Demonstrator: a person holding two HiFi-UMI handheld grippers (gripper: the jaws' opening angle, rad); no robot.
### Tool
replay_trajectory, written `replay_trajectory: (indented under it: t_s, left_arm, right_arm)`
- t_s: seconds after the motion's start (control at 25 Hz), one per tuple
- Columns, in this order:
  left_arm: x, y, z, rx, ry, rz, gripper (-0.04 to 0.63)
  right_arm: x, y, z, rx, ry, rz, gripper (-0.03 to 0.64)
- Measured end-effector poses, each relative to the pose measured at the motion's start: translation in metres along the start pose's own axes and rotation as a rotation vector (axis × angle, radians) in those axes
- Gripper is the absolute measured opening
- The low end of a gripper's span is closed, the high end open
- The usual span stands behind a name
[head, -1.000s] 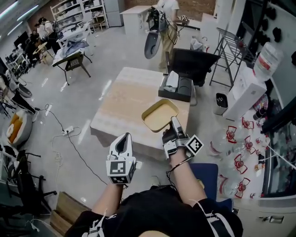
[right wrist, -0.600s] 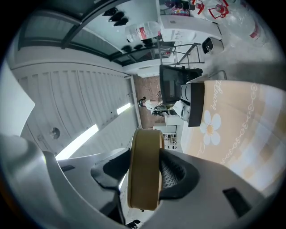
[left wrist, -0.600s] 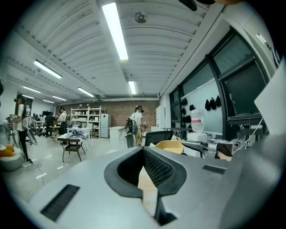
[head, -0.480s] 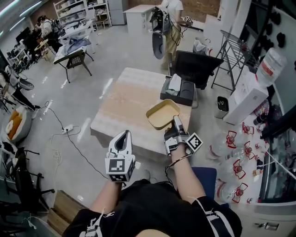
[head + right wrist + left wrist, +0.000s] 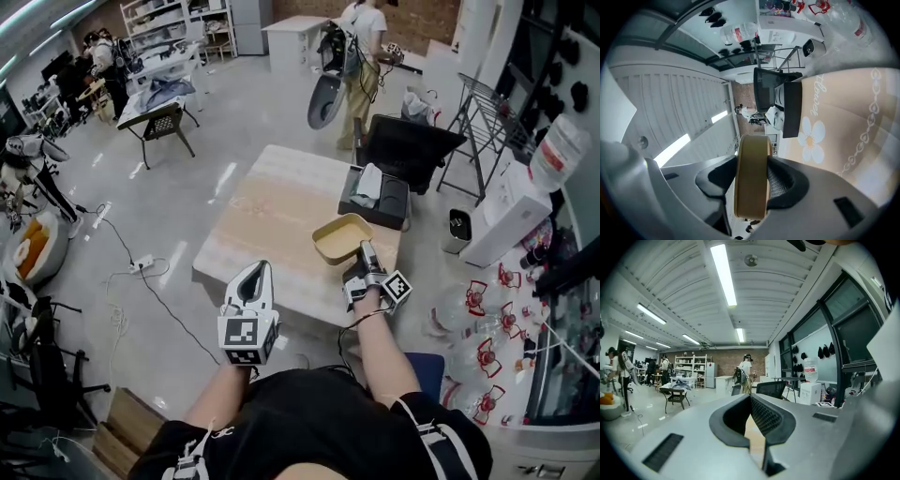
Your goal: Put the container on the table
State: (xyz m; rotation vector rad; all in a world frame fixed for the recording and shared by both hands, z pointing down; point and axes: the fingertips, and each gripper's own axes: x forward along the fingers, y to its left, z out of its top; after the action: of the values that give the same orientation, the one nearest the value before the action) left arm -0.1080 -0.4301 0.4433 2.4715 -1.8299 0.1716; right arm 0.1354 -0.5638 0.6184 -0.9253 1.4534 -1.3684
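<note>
Tan, shallow, rounded-square container (image 5: 342,238) is hanging over the near right part of the pale wood-patterned table (image 5: 272,211), and we are holding it by its near rim. We are showing its hollow side upward in the head view. We cannot tell whether its bottom is touching the table top or hovering just above it. The right claw (image 5: 364,249) is clamping that rim: in the right gripper view the container (image 5: 751,180) is standing edge-on between the two dark pads of the right claw (image 5: 752,187), filling the gap from one pad to the other. Behind it in that view the table (image 5: 843,126) is showing a printed white flower and looping lines.

The left claw (image 5: 255,274) is hovering off the near edge of the table, well apart from the container. In the left gripper view the left claw (image 5: 751,401) is pressing its jaws together at the tips with nothing between them.

At the far right corner of the table a black tray (image 5: 379,200) is carrying a white cloth (image 5: 370,185). Beyond it a black chair (image 5: 412,145) is standing, and further back a person (image 5: 364,37) is standing too. Clear bottles (image 5: 478,323) are lying on the floor (image 5: 197,122) to our right.
</note>
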Motion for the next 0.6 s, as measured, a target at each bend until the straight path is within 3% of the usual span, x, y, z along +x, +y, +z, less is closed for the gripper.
replay_trajectory:
  t_s: [0.36, 0.6]
  left_arm:
    - [0.007, 0.022, -0.004, 0.004, 0.008, 0.038, 0.013]
    - [0.01, 0.036, -0.01, -0.008, 0.016, 0.055, 0.014]
  right_arm:
    - [0.017, -0.072, -0.002, -0.003, 0.022, -0.148, 0.218]
    - [0.03, -0.077, -0.038, -0.005, 0.085, -0.202, 0.216]
